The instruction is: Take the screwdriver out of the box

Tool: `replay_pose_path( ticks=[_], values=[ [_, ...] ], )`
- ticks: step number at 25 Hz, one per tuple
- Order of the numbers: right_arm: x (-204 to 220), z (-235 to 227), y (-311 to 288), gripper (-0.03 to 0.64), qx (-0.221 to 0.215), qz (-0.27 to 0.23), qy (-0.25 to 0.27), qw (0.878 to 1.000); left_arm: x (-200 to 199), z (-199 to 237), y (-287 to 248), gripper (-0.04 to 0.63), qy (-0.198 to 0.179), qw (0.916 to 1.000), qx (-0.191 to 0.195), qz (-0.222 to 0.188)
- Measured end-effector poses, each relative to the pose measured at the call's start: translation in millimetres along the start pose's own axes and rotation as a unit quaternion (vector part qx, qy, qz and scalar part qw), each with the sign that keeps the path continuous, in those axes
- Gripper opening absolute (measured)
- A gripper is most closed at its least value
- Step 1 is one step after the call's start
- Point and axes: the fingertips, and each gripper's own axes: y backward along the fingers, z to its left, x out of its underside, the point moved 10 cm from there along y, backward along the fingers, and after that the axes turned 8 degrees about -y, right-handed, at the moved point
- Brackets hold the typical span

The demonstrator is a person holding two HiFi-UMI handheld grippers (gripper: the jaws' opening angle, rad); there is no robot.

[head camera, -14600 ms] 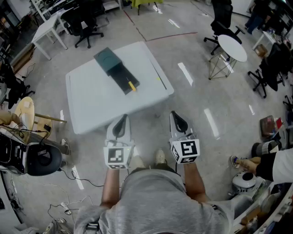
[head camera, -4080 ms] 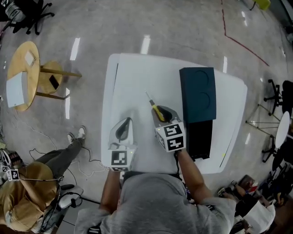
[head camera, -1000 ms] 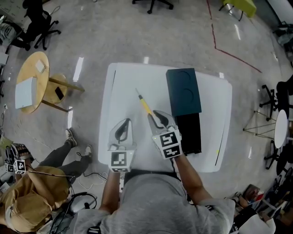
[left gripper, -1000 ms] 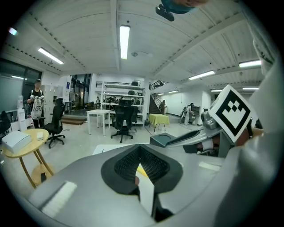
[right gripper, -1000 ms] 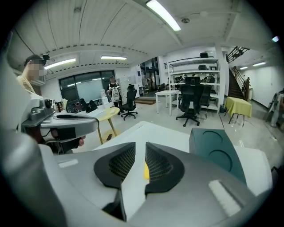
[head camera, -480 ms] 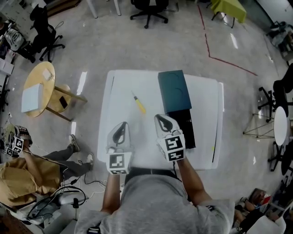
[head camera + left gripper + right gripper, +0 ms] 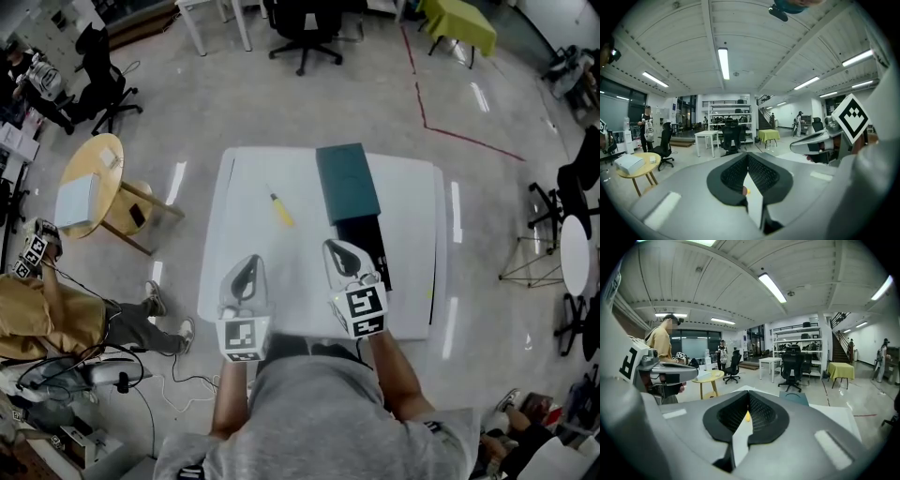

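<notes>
Yellow-handled screwdriver [image 7: 280, 210]: flat on white table [image 7: 239, 220], just left of teal box [image 7: 349, 183], outside it; removal judged done. Left gripper [image 7: 246, 267], right gripper [image 7: 339, 253]: jaws closed on nothing, parked over near table edge, apparently finished.

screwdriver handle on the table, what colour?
Yellow; the screwdriver shows best in the head view, lying on the white table.

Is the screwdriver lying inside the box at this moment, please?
No, in the head view the screwdriver lies on the white table, to the left of the box and apart from it.
</notes>
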Motion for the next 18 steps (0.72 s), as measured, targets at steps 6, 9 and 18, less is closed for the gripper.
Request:
replay_pose_path(
  ticks=[6, 9, 18],
  values=[
    [9, 6, 36, 0.003, 0.003, -0.017, 0.013, 1.000, 4, -17, 32, 0.012, 0.002, 1.0000, -0.006, 0.004],
    [18, 7, 55, 0.003, 0.007, -0.022, 0.014, 1.000, 5, -26, 45, 0.012, 0.002, 1.0000, -0.008, 0.005],
    [34, 11, 88, 0.003, 0.012, -0.037, 0.004, 0.999, 9, -42, 67, 0.012, -0.002, 0.9999, -0.010, 0.005]
  ],
)
